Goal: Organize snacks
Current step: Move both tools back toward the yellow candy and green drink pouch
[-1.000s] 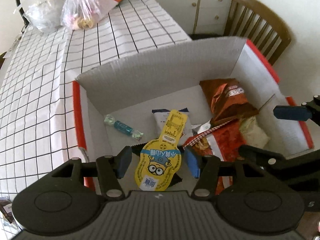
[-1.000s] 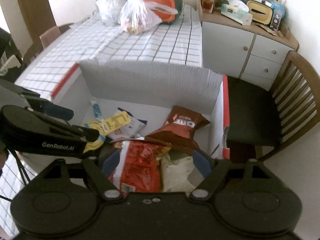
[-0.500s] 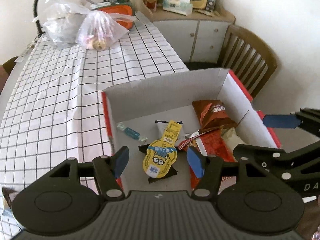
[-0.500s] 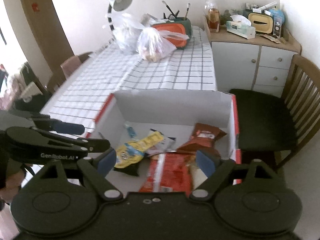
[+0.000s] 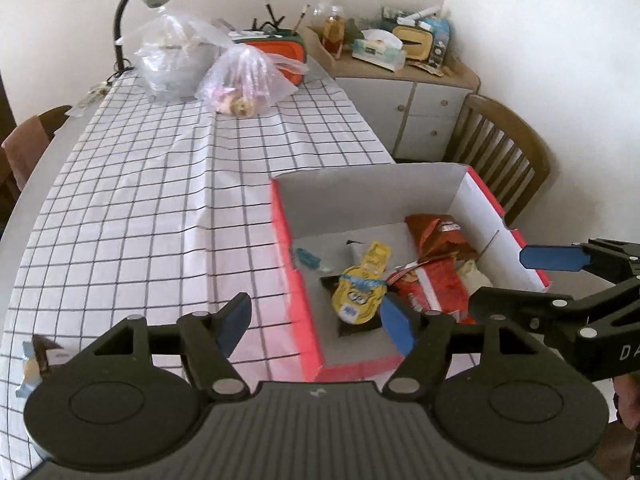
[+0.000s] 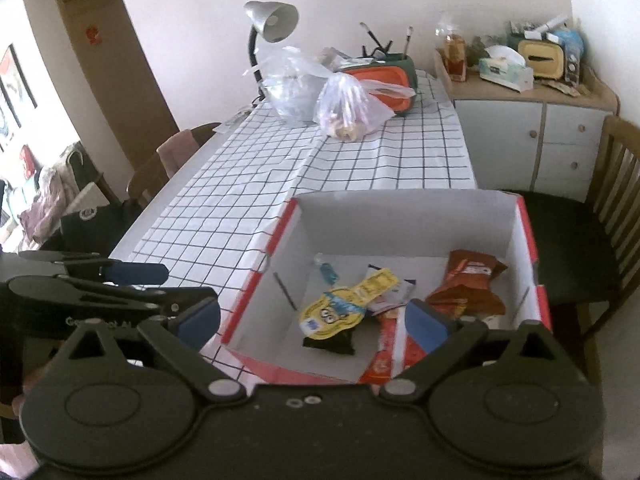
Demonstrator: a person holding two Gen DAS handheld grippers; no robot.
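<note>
Our left gripper [image 5: 314, 326] has nothing between its blue pads, and its jaws are opening above the near corner of the red-and-white cardboard box [image 5: 298, 280]. Our right gripper [image 6: 312, 322] is also empty, its jaws opening close to their widest over the box's near edge. Neither pad touches a packet, so we judge both loads to be released, with the jaws parted to come away clean.

Inside the box the snacks lie loose on the white floor. The yellow cartoon-faced pouch [image 6: 334, 312] rests on a small black packet [image 6: 330, 342] near the front. A small teal-wrapped candy [image 6: 326, 270] sits alone towards the back left. The crinkled brown foil chip bag [image 6: 468, 284] lies at the right wall, just beside the red-and-white crisp packet [image 5: 430, 286]. They overlap as dropped things do, not stacked.

Beyond the box lies the white tablecloth with a black grid [image 5: 160, 200]. One small wrapped sweet [image 5: 36, 360] lies on it at our left, outside the box, and probably needs collecting. Two clear plastic bags [image 5: 240, 80] stand well apart at the table's far end.
</note>
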